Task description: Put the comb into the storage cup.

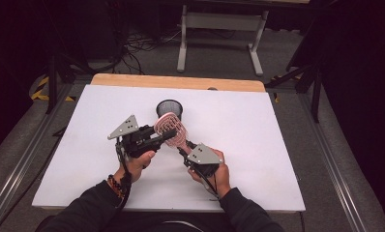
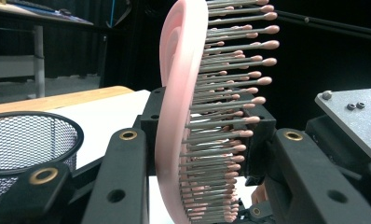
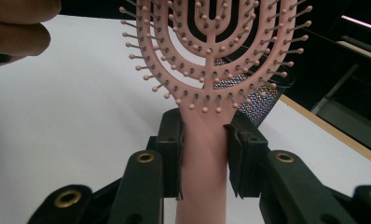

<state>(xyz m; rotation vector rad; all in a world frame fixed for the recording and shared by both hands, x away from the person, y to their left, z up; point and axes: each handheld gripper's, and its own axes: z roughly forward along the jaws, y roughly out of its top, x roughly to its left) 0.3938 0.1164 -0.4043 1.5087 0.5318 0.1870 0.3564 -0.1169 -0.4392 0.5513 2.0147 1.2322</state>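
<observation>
A pink paddle hairbrush point(image 1: 171, 126) with metal bristles is held above the white table between both grippers. My left gripper point(image 1: 168, 136) comes in from the left and is shut on the brush head point(image 2: 176, 107), one pad on its back and the other against the bristle side. My right gripper point(image 1: 185, 147) is shut on the pink handle point(image 3: 204, 158), its pads pressing both sides just below the head. In the right gripper view the bristled face point(image 3: 211, 42) points at the camera.
A black mesh cup point(image 1: 169, 108) stands upright on the white table top point(image 1: 258, 145) just behind the brush, also seen as the mesh cup point(image 2: 25, 140) at the left. A wooden table edge point(image 1: 181, 81) runs along the back. A white desk frame point(image 1: 219, 29) stands beyond.
</observation>
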